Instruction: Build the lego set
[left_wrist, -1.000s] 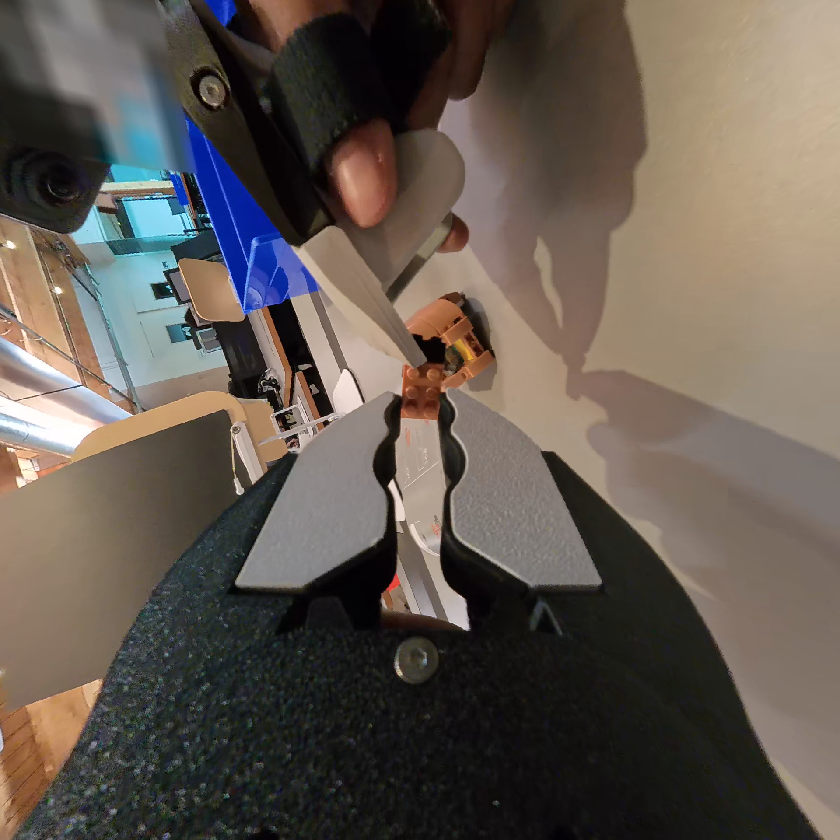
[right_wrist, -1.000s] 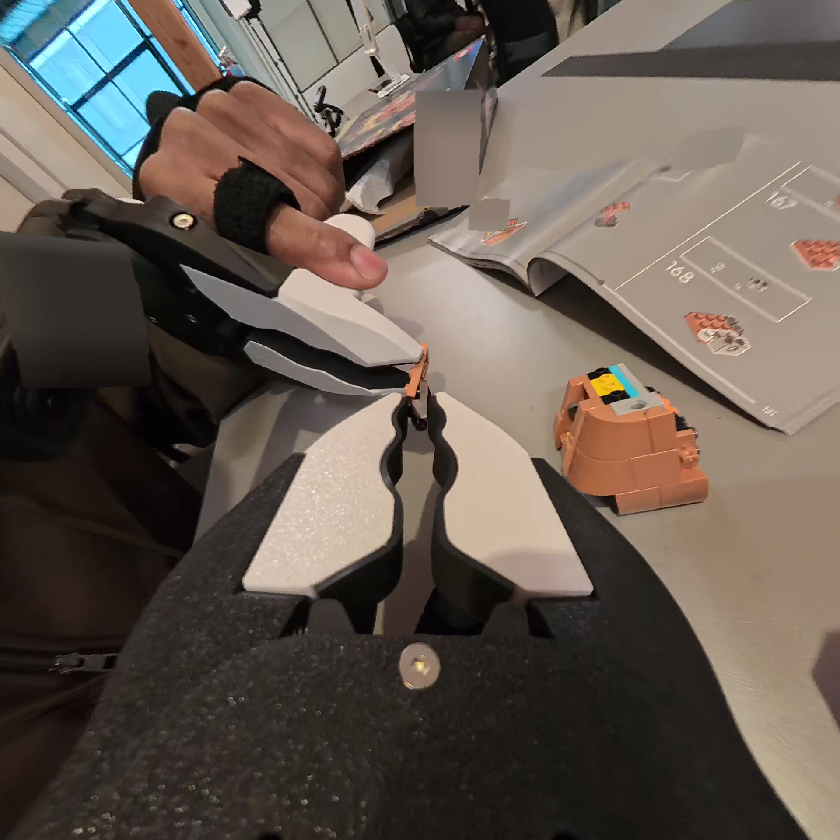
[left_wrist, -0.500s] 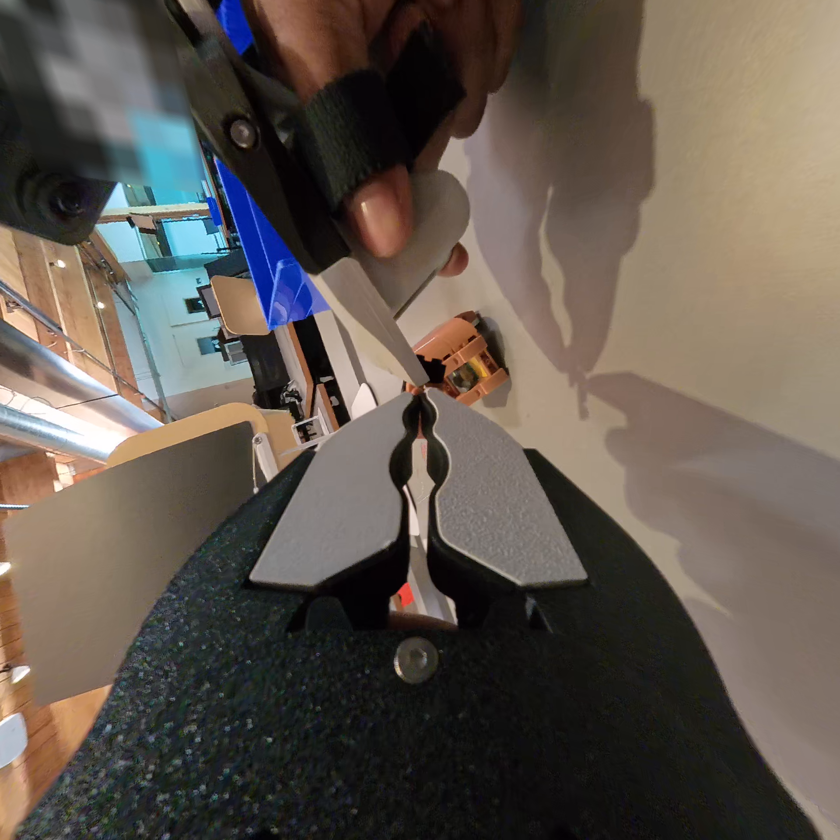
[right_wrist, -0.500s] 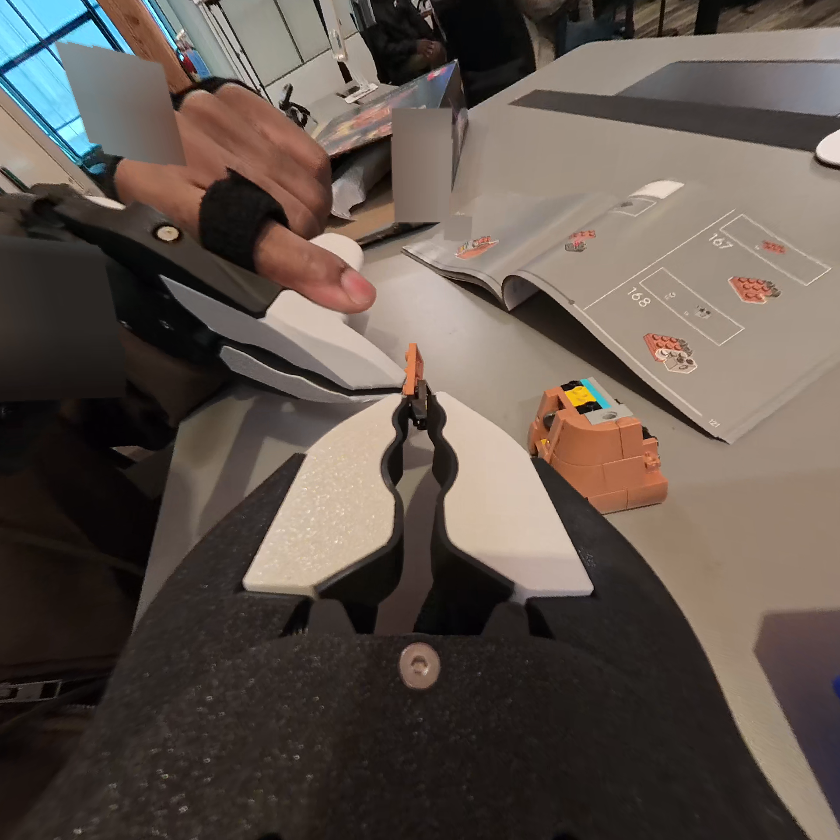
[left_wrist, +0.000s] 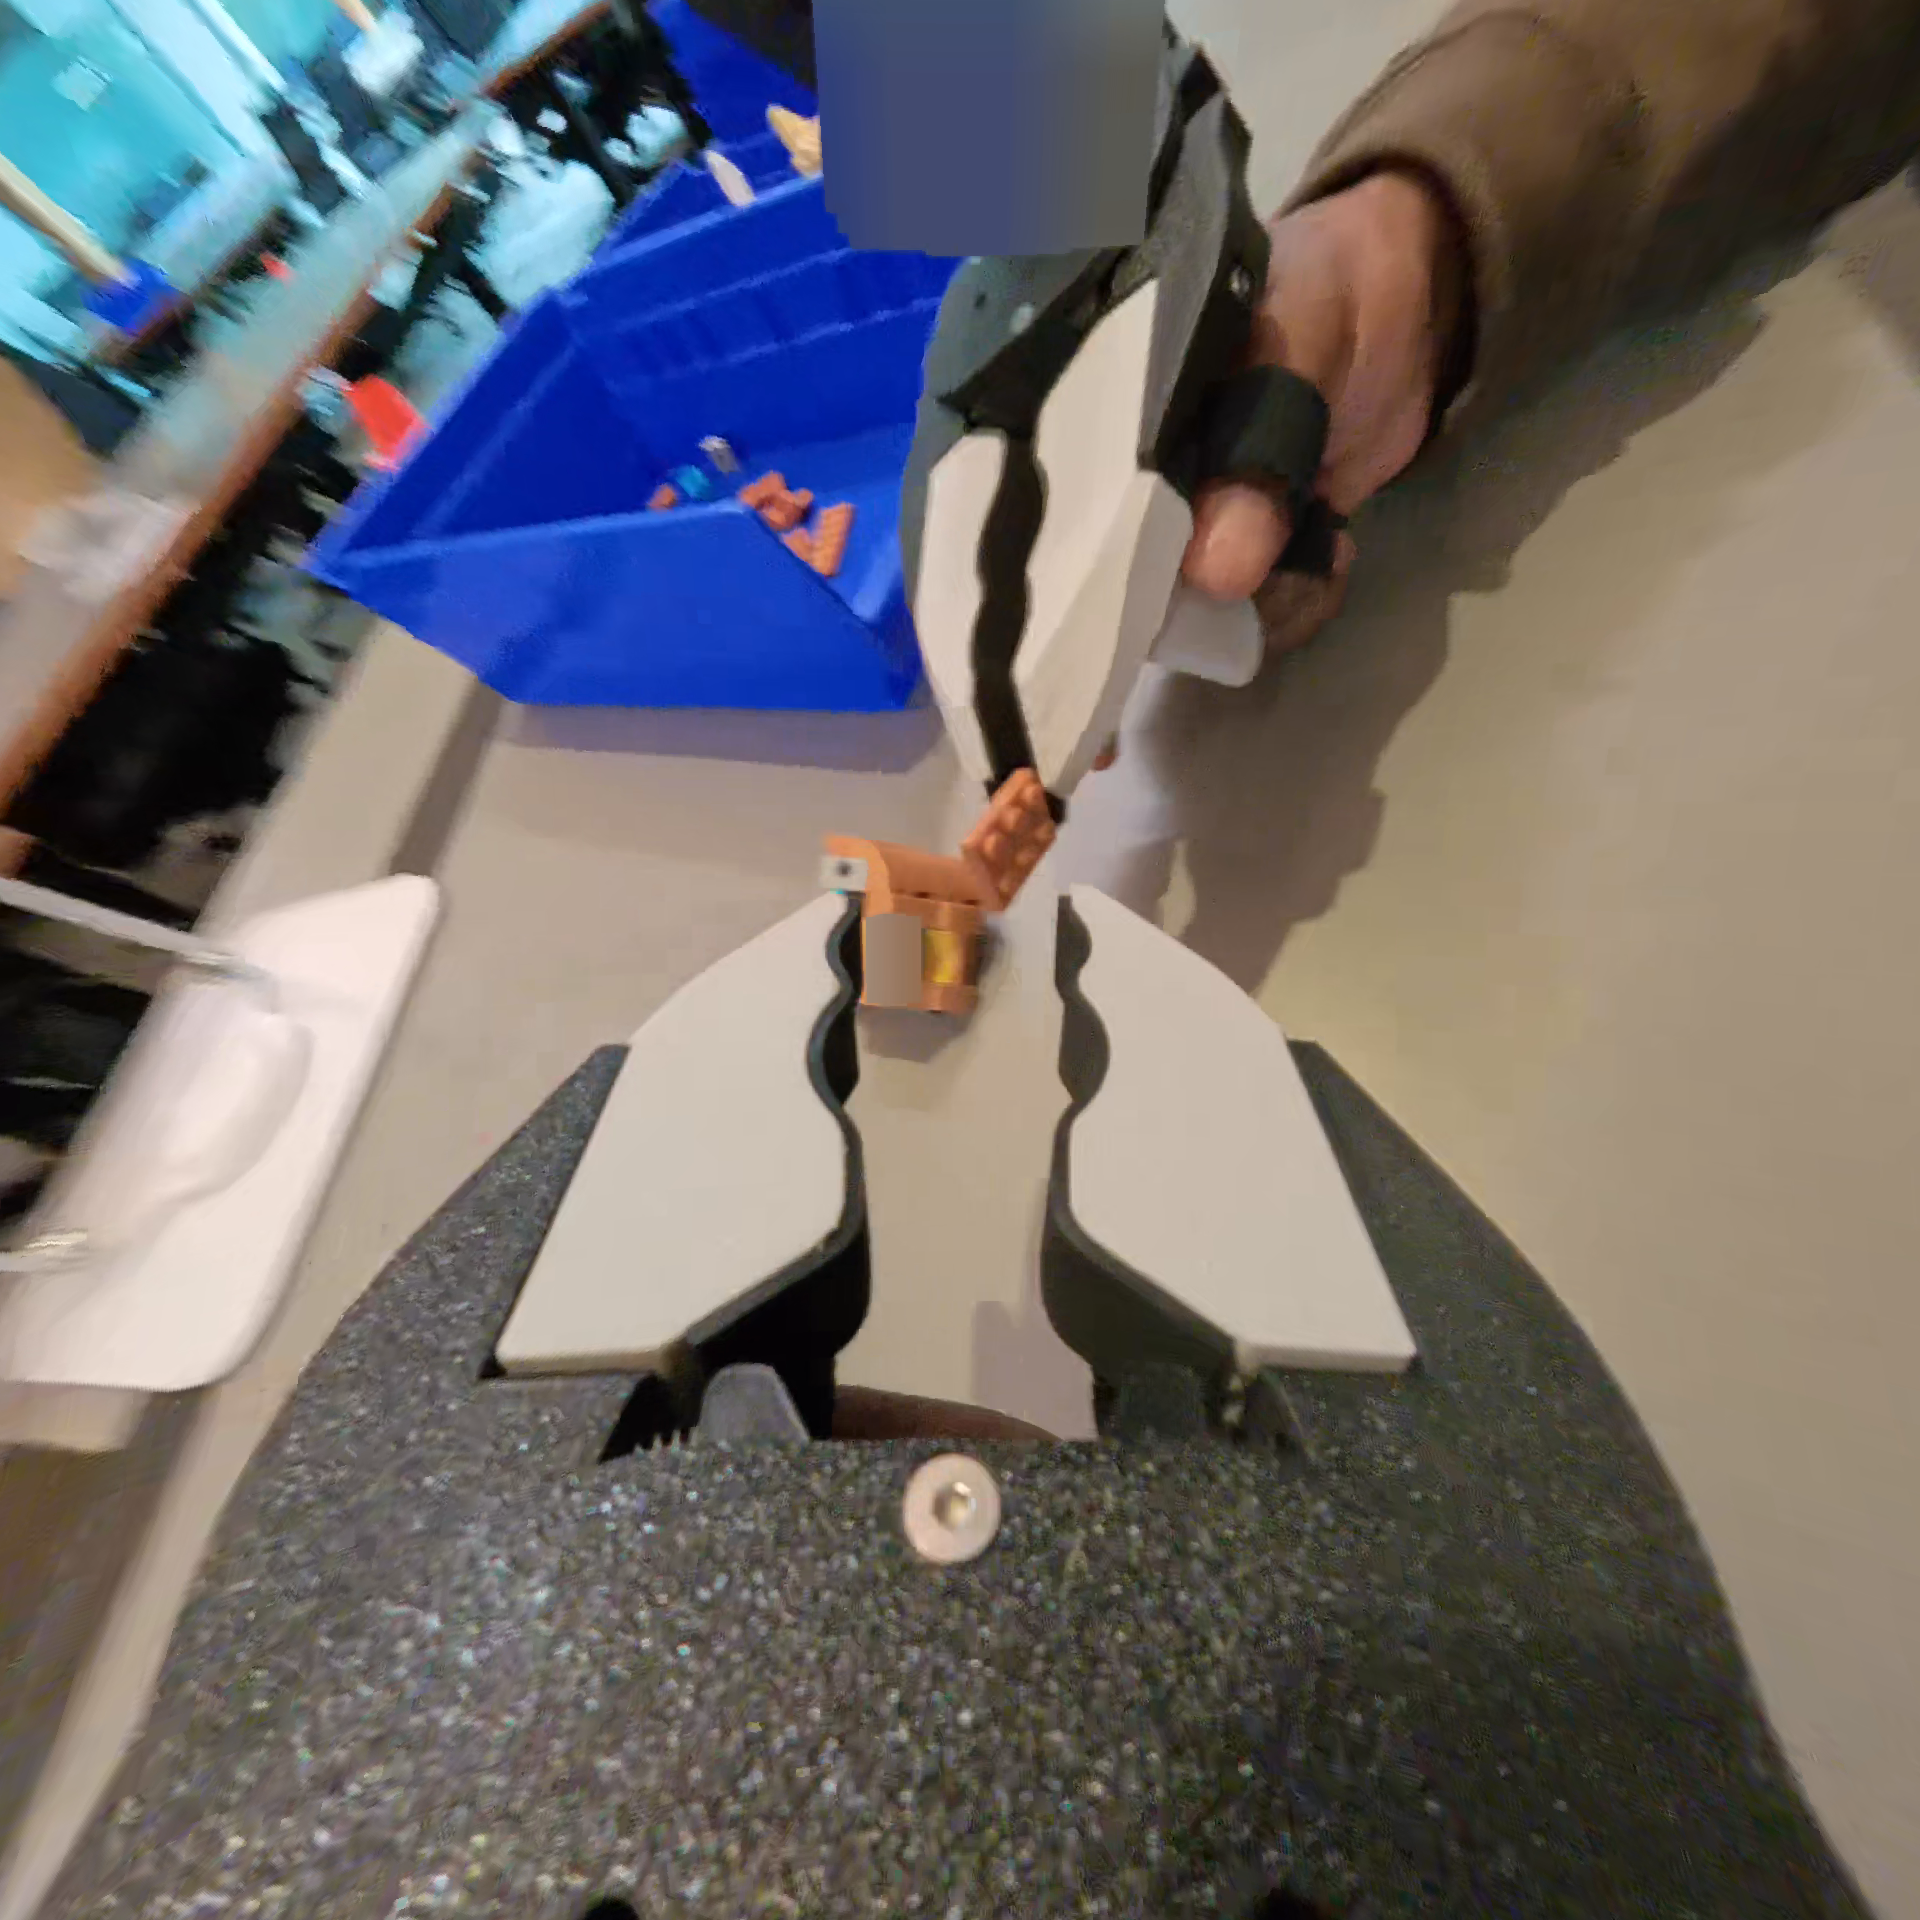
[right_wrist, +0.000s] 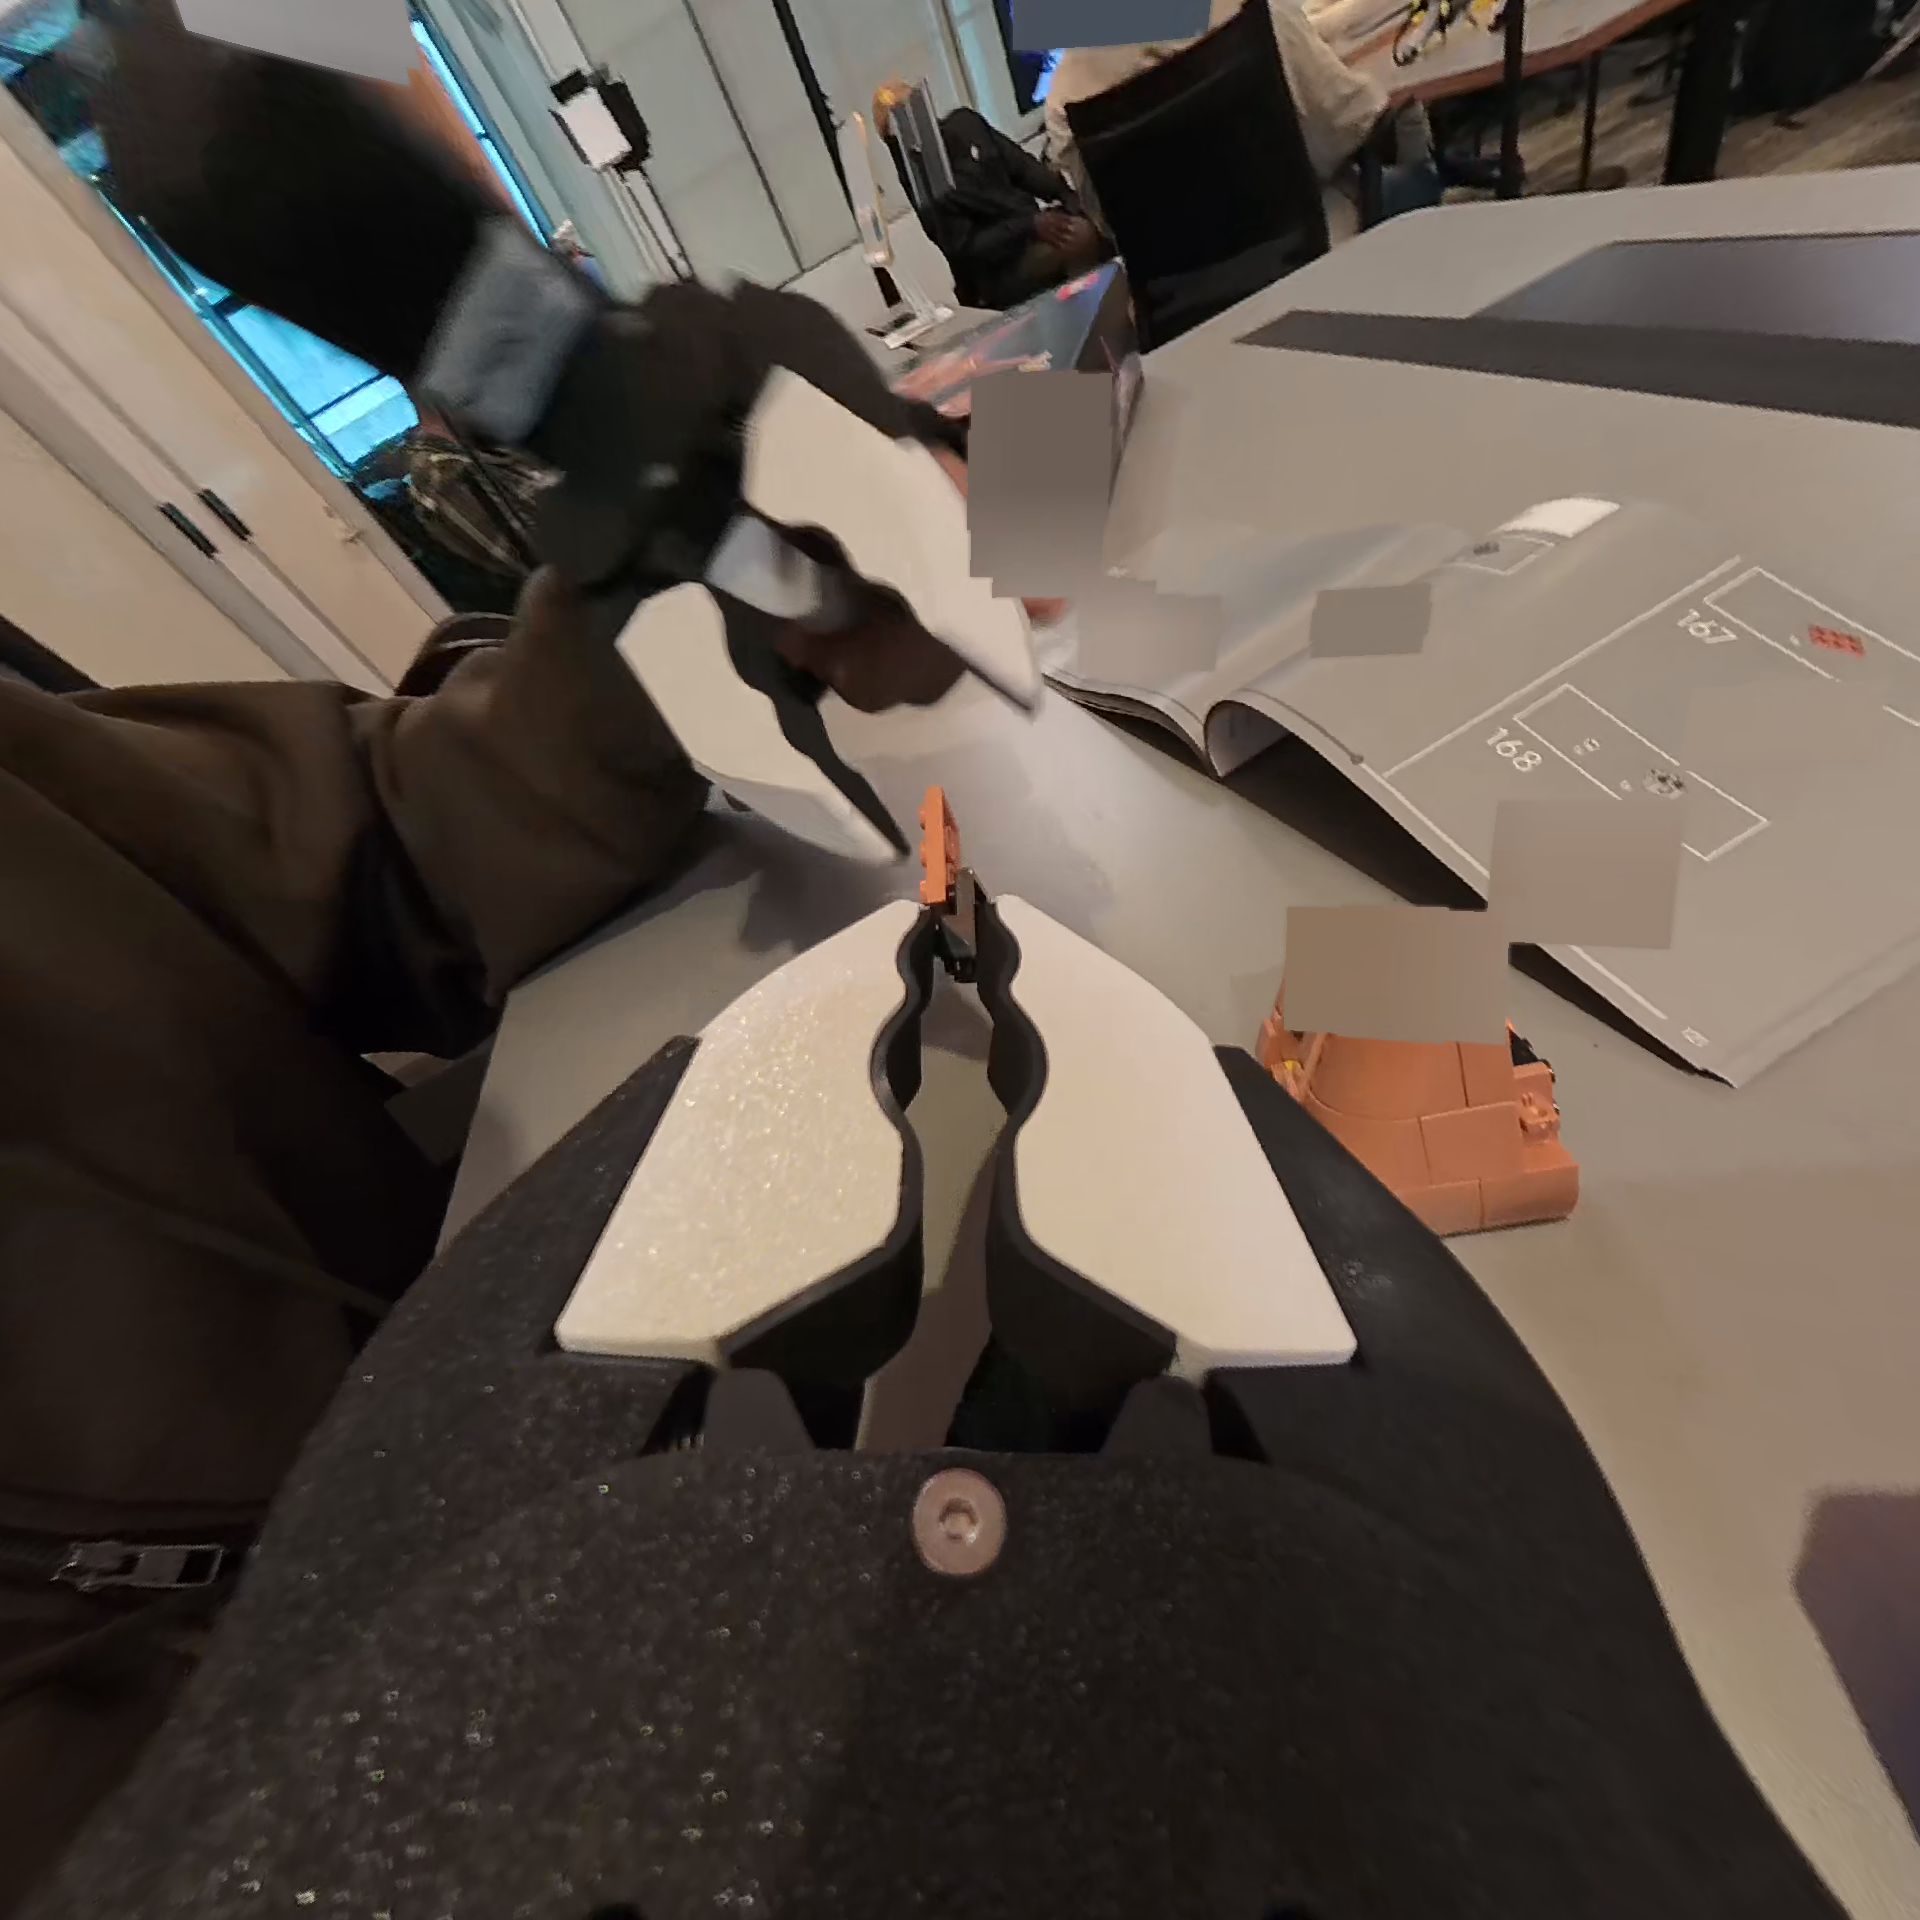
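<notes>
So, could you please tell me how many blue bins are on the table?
2: the near blue bin holding loose bricks, and a second blue bin directly behind it; more may be hidden.

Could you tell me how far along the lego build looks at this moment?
Done: a partly built brown lego model stands on the grey table beside the open instruction booklet. In hand: the right gripper is shut on a small orange plate, held apart from the model; the left gripper is open and empty. Left: that plate is not yet attached, and loose pieces lie in the blue bin.
</notes>
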